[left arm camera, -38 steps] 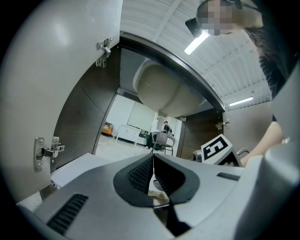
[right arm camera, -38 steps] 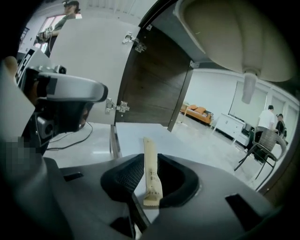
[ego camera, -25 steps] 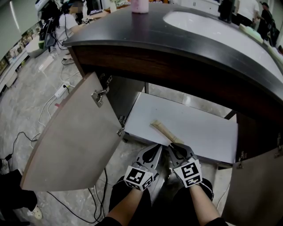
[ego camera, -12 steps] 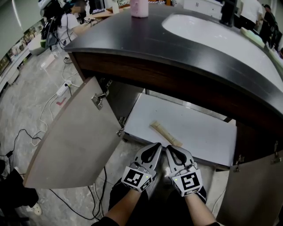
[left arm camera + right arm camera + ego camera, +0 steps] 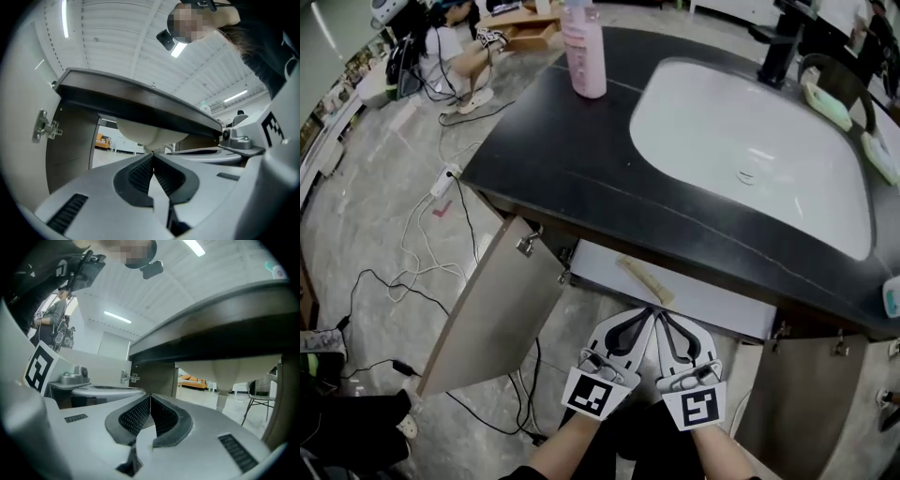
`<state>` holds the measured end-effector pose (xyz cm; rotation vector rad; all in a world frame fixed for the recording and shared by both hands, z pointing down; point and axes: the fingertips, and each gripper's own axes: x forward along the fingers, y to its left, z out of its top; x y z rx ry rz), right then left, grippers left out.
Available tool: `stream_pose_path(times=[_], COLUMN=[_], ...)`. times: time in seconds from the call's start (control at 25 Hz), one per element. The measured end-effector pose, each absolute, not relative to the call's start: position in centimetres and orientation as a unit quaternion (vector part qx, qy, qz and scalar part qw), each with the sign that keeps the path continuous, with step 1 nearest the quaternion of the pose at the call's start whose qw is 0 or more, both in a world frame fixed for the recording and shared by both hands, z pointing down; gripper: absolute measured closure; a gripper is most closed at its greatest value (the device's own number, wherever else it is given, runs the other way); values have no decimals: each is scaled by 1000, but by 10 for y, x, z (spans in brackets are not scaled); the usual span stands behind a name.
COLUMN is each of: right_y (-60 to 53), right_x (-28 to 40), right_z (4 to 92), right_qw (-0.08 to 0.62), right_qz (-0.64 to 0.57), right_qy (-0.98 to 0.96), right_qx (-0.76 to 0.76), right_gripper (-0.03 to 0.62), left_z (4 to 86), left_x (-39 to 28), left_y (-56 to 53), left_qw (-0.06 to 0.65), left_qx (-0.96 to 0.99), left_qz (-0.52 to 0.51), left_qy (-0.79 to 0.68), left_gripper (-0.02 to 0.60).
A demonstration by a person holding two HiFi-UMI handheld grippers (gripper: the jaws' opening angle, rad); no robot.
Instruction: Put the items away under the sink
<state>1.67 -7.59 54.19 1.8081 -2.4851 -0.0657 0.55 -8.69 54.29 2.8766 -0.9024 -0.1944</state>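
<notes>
A dark bench [image 5: 534,150] with a white sink [image 5: 741,141] stands over an open cupboard. A wooden item [image 5: 645,280] lies on its shelf [image 5: 722,302]. My left tongs [image 5: 643,319] and right tongs [image 5: 666,321] are closed and empty, side by side. I judge the pink bottle [image 5: 584,52] comes next: grip its body squarely and keep it upright. No writing is readable.

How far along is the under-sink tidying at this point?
Done: one flat wooden item lies on the white shelf under the sink. In hand: nothing; the left gripper and right gripper are shut and empty, side by side in front of the open cabinet. Left: the pink bottle stands on the countertop, and the cabinet doors are open.
</notes>
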Motion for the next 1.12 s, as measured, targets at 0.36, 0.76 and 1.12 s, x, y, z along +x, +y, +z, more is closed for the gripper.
stream_pose_path(times=[0.36,0.76,1.12], right_y=[-53,-20,9], right_x=[5,6,37], right_z=[416,307,257], right_qw=[42,49,68], right_qz=[10,18,6], right_qy=[-809,-800,-775], right_qx=[587,597,628], right_gripper=[559,560,559], left_z=[422,310,258], left_x=[-8,-3,33], left_y=[-64,-35,-8], left_qw=[81,78,81], left_qx=[951,959,972], left_qz=[-42,-26,-29], left_qy=[-297,-271,-217], left_gripper=[574,574,574])
